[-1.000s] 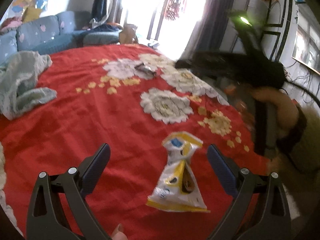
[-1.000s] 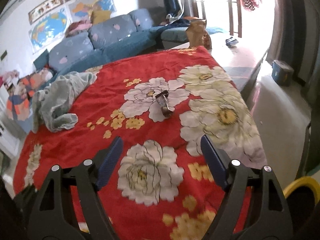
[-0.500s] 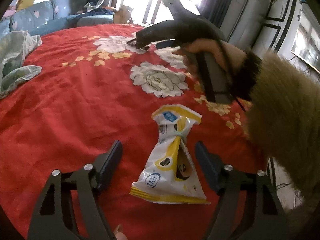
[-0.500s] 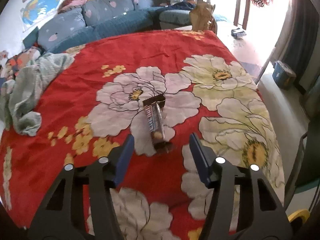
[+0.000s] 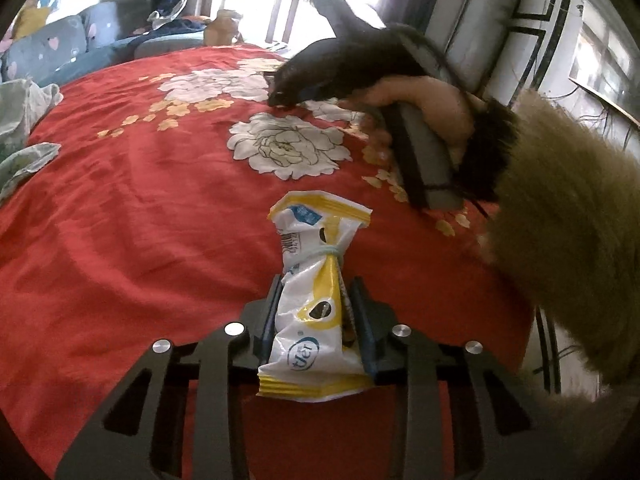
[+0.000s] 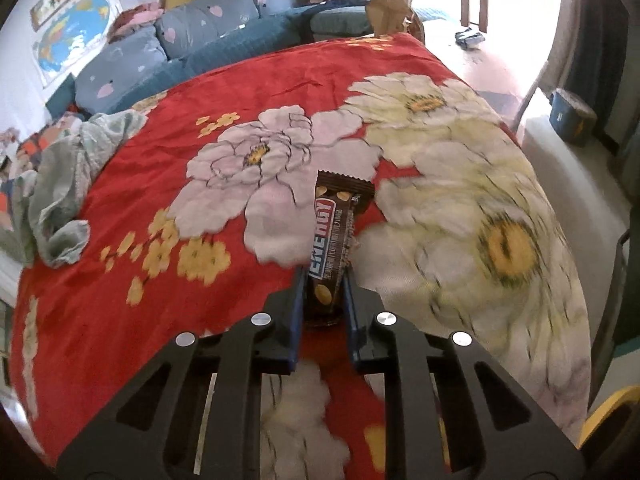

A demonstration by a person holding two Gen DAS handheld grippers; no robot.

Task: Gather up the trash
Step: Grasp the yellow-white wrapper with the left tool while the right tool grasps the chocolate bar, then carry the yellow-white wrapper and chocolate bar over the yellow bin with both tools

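Your left gripper (image 5: 316, 304) was clamped on the yellow-and-white snack bag (image 5: 316, 300), and your right gripper (image 6: 322, 300) gripped the brown energy bar wrapper (image 6: 334, 240), both over the red floral bedspread (image 6: 120, 280).

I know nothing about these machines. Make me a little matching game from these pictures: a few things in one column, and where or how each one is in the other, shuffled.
Things:
1. white and yellow crinkled plastic snack bag
2. dark brown energy bar wrapper
3. crumpled pale green cloth
4. brown paper bag

States or places:
A. lying loose on the red flowered bedspread, far left side
B. pinched in the left gripper
C. standing past the far end of the bed
D. pinched in the right gripper

Pairs: 1-B, 2-D, 3-A, 4-C
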